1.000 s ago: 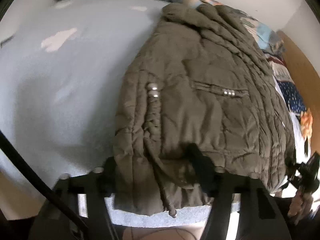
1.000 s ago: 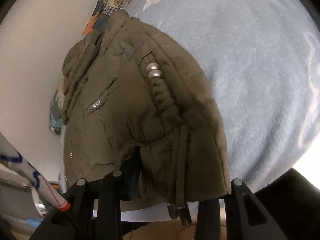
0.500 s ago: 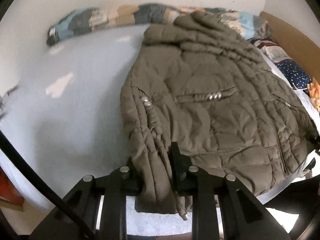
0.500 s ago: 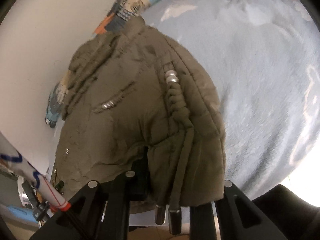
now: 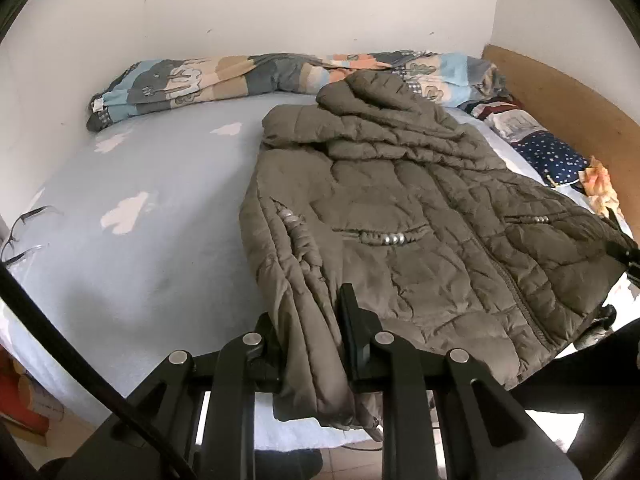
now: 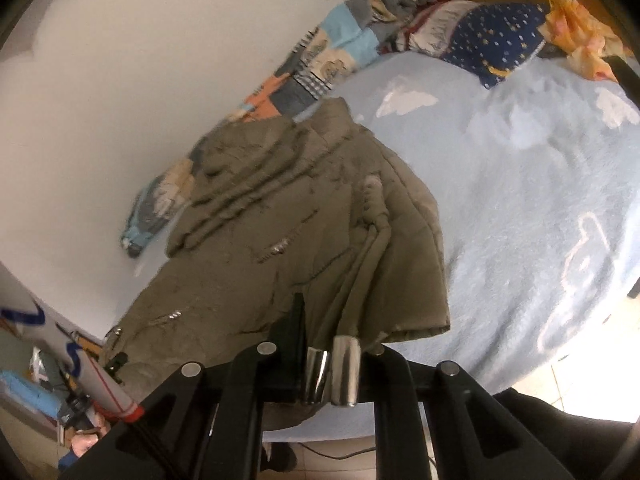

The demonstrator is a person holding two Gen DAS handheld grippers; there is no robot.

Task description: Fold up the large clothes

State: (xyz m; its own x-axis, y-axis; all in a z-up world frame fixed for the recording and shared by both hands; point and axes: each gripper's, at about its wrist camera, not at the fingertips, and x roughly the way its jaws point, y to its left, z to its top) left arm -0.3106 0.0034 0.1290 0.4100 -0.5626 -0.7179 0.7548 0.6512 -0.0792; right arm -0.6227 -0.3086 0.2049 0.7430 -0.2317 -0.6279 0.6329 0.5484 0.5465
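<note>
An olive quilted jacket (image 5: 400,216) lies spread on the light blue bed (image 5: 140,240), hood toward the far wall. My left gripper (image 5: 310,320) is shut on the jacket's left hem corner, with bunched fabric hanging down between the fingers. In the right wrist view the jacket (image 6: 280,216) shows again. My right gripper (image 6: 332,320) is shut on the right hem corner, where two metal cord ends (image 6: 336,368) dangle in front of the fingers. Both corners are lifted off the bed at its near edge.
A rolled patchwork quilt (image 5: 240,76) lies along the far wall. A navy dotted pillow (image 5: 552,160) and an orange cloth (image 5: 600,188) lie by the wooden headboard (image 5: 560,92). Glasses (image 5: 24,232) lie at the bed's left edge.
Both grippers have closed on the hem corners and pulled back and up. The jacket's lower edge has lifted and the views have tilted to show more of the bed and wall.
</note>
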